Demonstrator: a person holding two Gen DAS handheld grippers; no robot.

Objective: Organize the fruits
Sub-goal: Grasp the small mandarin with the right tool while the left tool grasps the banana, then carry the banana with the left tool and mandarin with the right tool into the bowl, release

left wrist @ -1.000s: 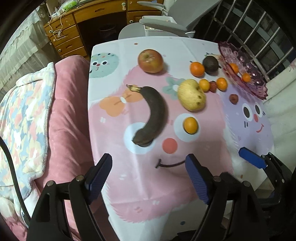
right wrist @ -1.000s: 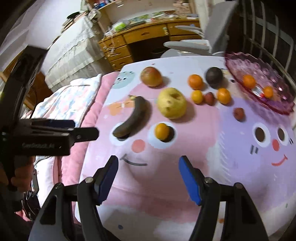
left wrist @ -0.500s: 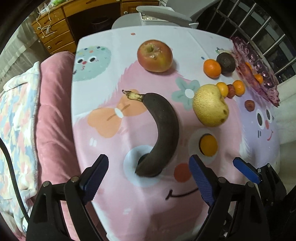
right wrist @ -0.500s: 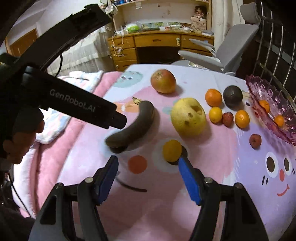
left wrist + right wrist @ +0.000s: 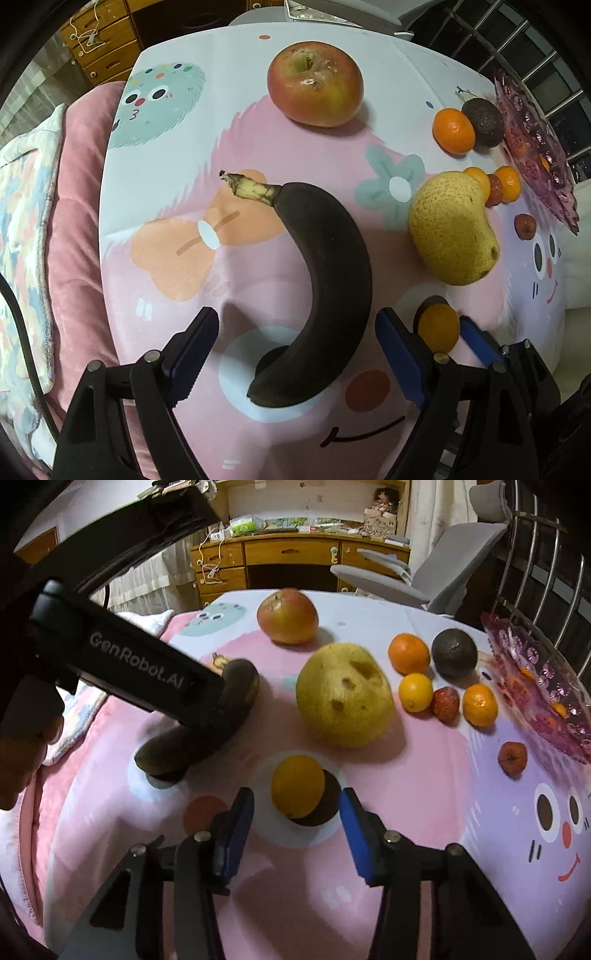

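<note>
Straddling the dark banana [image 5: 332,273], the left gripper [image 5: 295,343] stands with its jaws spread wide on either side of the fruit's lower end, not yet pressing on it. The right gripper [image 5: 295,812] has just been narrowing its jaws around the small orange [image 5: 297,790] that sits on the tablecloth [image 5: 424,782], and a gap shows on both sides, so nothing is grasped so far. To do this well, each gripper probably ought to sink a little more so the pads meet the widest part of its fruit, then squeeze gently; the banana looks overripe and may bruise or split. The two grippers work just beside each other, so lifting one at a time seems safer. The pear [image 5: 345,698] lies near, beyond the orange, and could be nudged. The pink bowl [image 5: 546,686] waits at the right edge of the table, with several small fruits between; a raised path over them looks clear. The banana sits near the table's left edge.
</note>
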